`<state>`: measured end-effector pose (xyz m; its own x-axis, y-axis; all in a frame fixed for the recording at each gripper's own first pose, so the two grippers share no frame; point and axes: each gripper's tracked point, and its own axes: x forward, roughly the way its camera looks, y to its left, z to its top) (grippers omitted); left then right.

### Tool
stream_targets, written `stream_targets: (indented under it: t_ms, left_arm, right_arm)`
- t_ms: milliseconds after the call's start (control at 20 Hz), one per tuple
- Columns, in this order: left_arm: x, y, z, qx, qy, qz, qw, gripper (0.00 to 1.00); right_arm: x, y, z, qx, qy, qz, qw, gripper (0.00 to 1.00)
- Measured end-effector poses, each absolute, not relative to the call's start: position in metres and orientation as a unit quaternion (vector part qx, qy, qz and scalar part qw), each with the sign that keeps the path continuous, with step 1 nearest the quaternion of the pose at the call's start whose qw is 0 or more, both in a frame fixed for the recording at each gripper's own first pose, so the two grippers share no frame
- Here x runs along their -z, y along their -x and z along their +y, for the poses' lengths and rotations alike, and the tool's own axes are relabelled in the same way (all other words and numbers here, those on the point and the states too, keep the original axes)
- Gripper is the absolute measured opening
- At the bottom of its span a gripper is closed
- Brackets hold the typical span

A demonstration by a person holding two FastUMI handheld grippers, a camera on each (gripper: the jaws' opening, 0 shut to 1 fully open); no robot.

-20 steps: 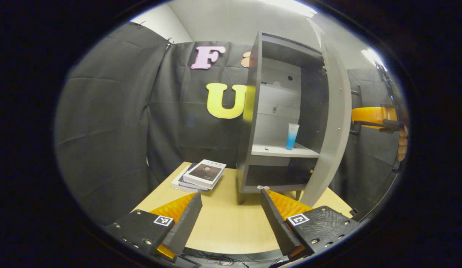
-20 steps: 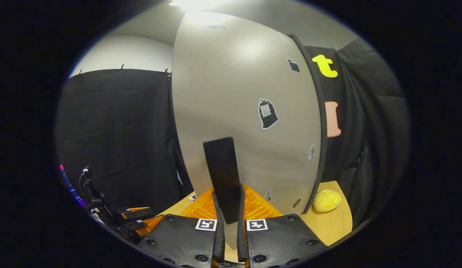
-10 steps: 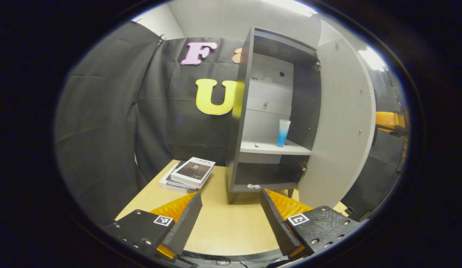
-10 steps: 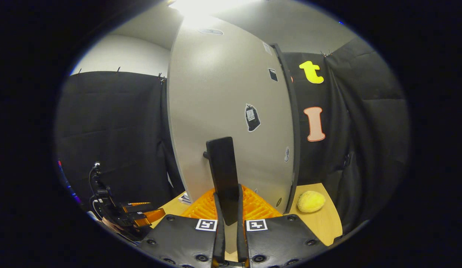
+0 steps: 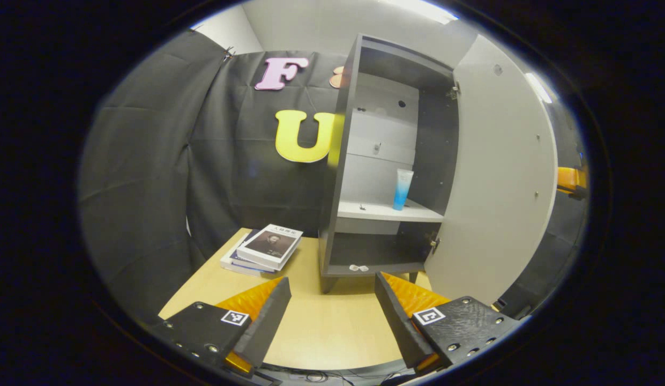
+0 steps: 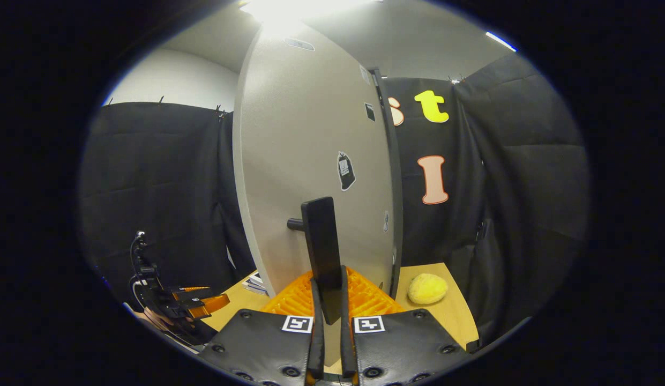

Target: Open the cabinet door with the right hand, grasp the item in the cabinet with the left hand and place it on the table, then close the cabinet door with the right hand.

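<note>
The right gripper (image 6: pixel 328 300) is clenched on the black door handle (image 6: pixel 321 252), with both fingers pressing its lower end. The handle stands on the outer face of the cabinet door (image 6: pixel 311 161), which is swung wide open. The left gripper (image 5: pixel 332 305) has its fingers spread apart and holds nothing; it hangs above the wooden table (image 5: pixel 316 321), in front of the cabinet (image 5: pixel 386 161). On the middle shelf (image 5: pixel 386 212) the blue tube (image 5: pixel 402 189) stands upright near the right inner wall. Some books (image 5: pixel 262 249) lie stacked on the table left of the cabinet, and a yellow sponge (image 6: pixel 427 288) lies on the table beyond the door.
</note>
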<state>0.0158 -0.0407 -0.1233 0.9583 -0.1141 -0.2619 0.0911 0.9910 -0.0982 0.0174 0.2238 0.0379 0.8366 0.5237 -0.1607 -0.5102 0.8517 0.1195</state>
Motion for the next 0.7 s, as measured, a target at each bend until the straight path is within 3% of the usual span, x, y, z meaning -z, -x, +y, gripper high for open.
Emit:
stream_targets:
  t_ms: [500,550,650,700]
  left_arm:
    - [0.157,-0.023,-0.069,0.051,0.029,0.169,0.984,0.94]
    - [0.158,-0.025,-0.074,0.049,0.028,0.17,0.984,0.94]
    - [0.16,-0.03,-0.084,0.041,0.031,0.172,0.984,0.94]
    - [0.16,-0.029,-0.091,0.037,0.034,0.175,0.983,0.94]
  right_arm:
    - [-0.054,-0.028,0.143,-0.194,-0.009,0.102,0.976,0.15]
    - [-0.049,-0.035,0.129,-0.188,-0.011,0.101,0.977,0.0]
    - [-0.048,-0.043,0.113,-0.194,-0.035,0.104,0.975,0.0]
    - [-0.05,-0.043,0.116,-0.213,-0.06,0.107,0.969,0.05]
